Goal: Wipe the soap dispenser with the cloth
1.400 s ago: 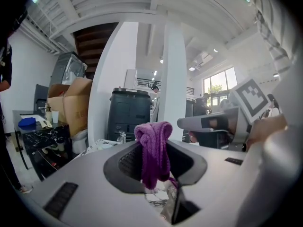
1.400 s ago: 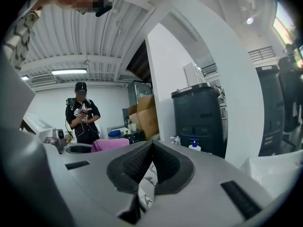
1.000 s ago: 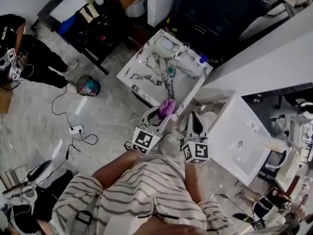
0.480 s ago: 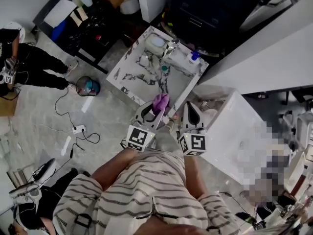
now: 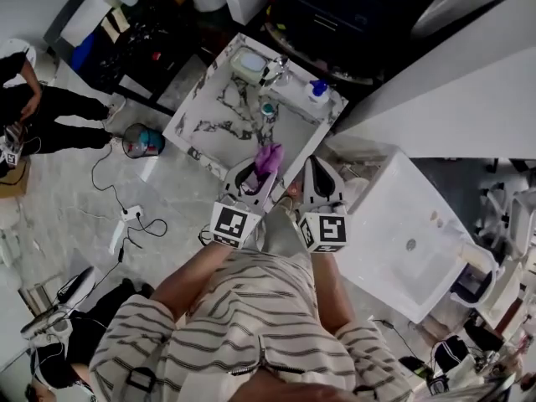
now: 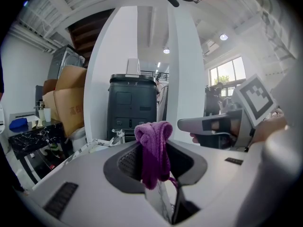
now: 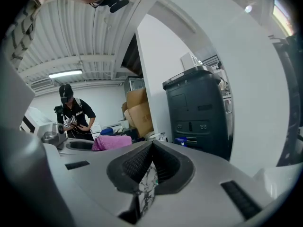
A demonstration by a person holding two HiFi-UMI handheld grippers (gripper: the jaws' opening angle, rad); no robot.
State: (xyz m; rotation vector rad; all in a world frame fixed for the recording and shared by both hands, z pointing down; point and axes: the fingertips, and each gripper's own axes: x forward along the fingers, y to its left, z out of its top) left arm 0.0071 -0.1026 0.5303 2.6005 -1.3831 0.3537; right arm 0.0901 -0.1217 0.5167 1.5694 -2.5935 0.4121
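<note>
At a marbled bench's (image 5: pixel 218 111) edge, the left hand-held gripper (image 5: pixel 261 174) grips a purple cloth (image 5: pixel 268 157) beside the right hand-held gripper (image 5: pixel 315 170); the soap dispenser (image 5: pixel 316 91) stands at one o'clock from the cloth.

Seen from the head view, the soap dispenser (image 5: pixel 316 91) is too small to tell more than a blue top on a pale body. In the right gripper view, only that blue top (image 7: pixel 182 140) shows above the right gripper (image 7: pixel 150 164). The lower end of the cloth (image 6: pixel 153 150) disappears between the fingers (image 6: pixel 128 162) of the left gripper (image 5: pixel 256 172). The small teal thing (image 5: pixel 268 108) on the marble bench (image 5: pixel 219 117) is perhaps a cup.
</note>
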